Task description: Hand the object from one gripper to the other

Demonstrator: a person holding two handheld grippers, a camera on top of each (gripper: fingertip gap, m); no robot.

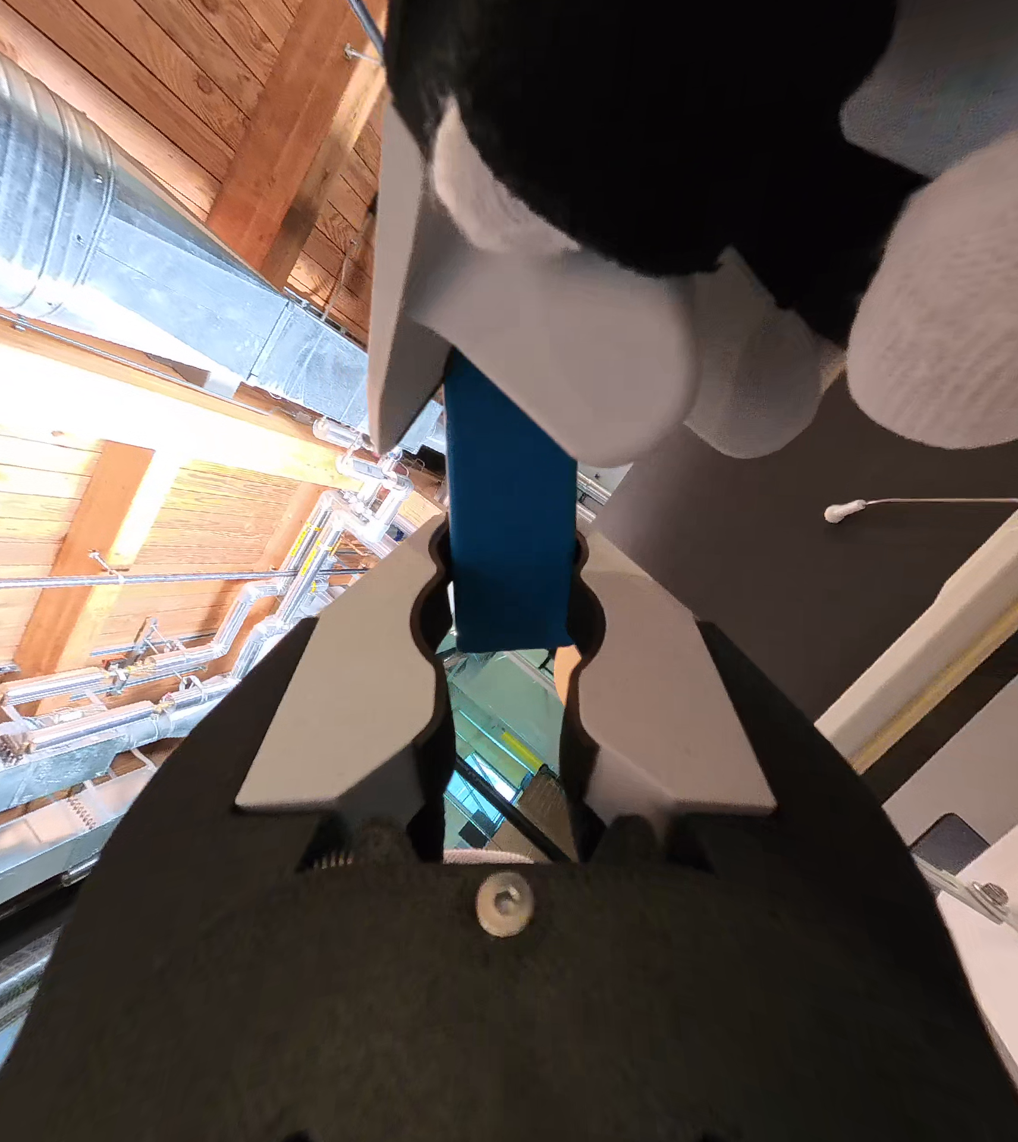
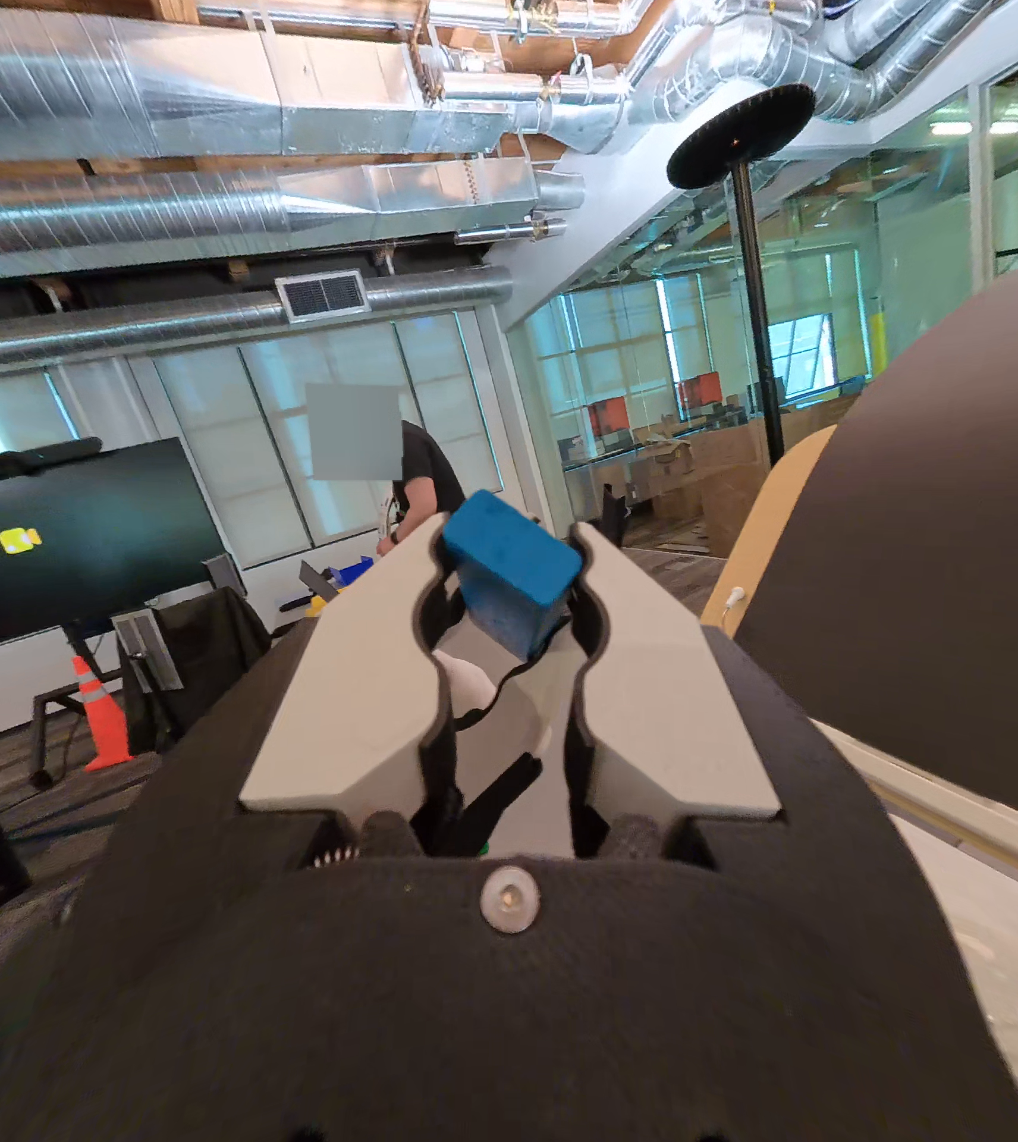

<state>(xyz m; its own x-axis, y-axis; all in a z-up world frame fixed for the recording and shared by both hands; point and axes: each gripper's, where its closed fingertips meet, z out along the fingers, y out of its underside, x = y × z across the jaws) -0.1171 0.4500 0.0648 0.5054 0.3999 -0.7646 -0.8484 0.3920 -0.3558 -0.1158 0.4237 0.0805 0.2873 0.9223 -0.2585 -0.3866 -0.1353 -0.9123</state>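
one blue block [image 1: 509, 525] midair, clamped by left gripper [image 1: 511, 575] jaws and right gripper [image 2: 509, 575] jaws; open air around.

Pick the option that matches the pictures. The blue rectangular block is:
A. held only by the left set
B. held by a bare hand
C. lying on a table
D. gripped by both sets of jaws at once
D: the blue rectangular block sits between the left gripper's jaws while the right gripper clamps its other end.
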